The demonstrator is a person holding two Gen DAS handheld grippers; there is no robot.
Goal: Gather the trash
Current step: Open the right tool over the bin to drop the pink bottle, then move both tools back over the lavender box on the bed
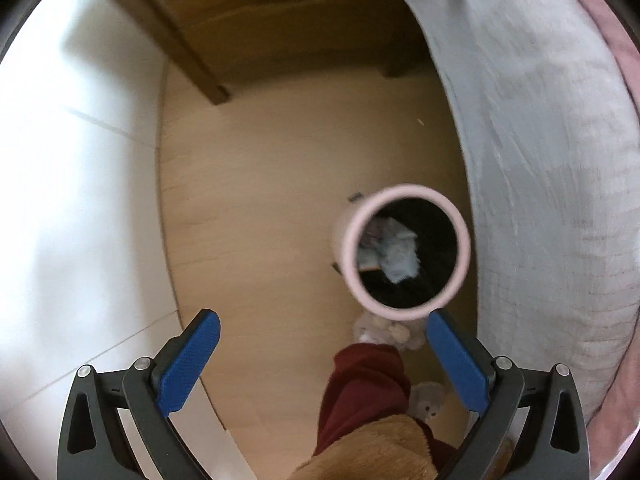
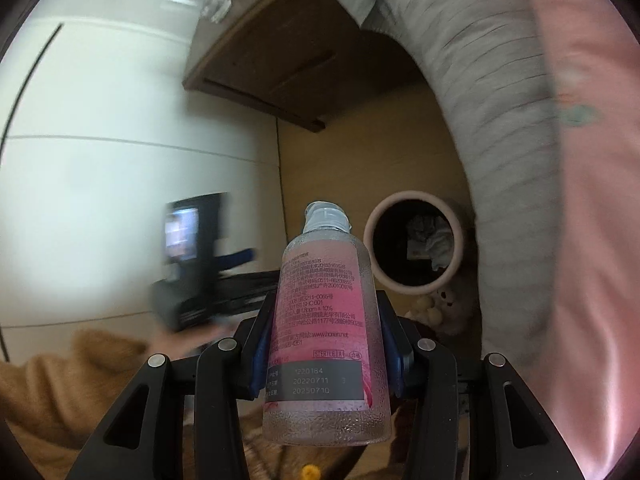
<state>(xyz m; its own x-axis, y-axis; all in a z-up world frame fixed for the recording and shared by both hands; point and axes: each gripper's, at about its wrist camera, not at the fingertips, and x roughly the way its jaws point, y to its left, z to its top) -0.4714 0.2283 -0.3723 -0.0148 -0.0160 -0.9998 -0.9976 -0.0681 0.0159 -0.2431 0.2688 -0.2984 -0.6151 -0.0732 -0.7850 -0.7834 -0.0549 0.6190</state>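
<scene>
**Bottle in our right grip, bin ahead**

While our right gripper (image 2: pixel 326 344) clamps it between blue pads, the bottle (image 2: pixel 326 320) stands nearly upright, cap away from us: frosted clear plastic beaded with droplets, a pink label with fine print and a grey date panel. Our left gripper (image 1: pixel 322 350) hangs wide apart, holding nothing, above a dark red garment (image 1: pixel 362 392). Farther off, the pink-rimmed bin (image 1: pixel 402 252) sits on the wooden floor (image 1: pixel 260 208) beside grey bedding (image 1: pixel 540 160), with crumpled pale scraps inside its black liner. Motion blur smears those scraps, and we cannot identify them.
</scene>
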